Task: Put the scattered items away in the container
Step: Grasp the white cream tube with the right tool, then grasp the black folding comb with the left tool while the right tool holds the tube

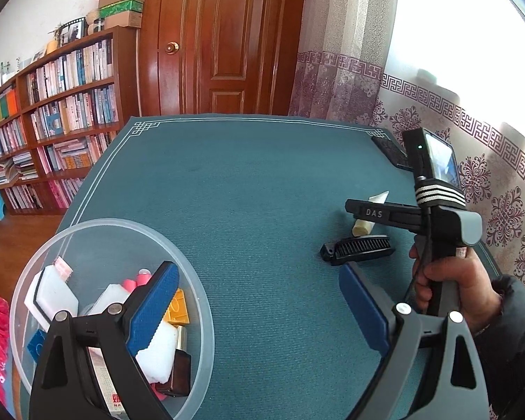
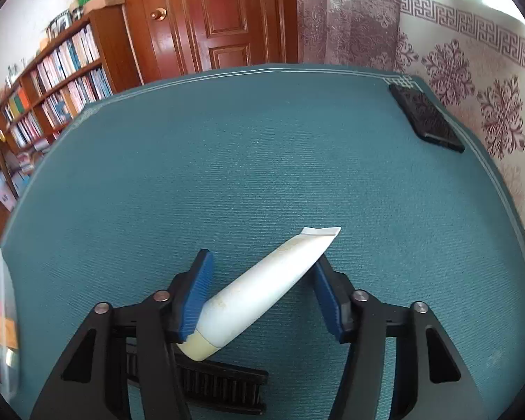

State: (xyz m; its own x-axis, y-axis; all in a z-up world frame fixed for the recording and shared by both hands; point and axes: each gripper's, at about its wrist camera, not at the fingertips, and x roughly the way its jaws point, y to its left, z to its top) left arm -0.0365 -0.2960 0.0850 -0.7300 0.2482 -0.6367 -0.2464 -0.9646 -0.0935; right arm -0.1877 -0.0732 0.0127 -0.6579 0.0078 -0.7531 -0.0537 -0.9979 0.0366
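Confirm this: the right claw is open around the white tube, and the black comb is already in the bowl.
Not quite. The right claw is open around the white tube, but the black comb still lies on the table, outside the bowl. The left wrist view shows it.

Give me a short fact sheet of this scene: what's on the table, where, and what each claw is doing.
Surface: teal table mat
Container: clear round tub, near left, already holding bottles, blocks and small boxes
Left claw: open, empty, one finger over the tub
Right claw: open around the white tube, not yet closed on it
Tube: lying flat, diagonal, cap toward the camera
Black comb: flat on the mat, beside the tube's cap end
Black phone-like slab: far right corner
Still out: tube, comb
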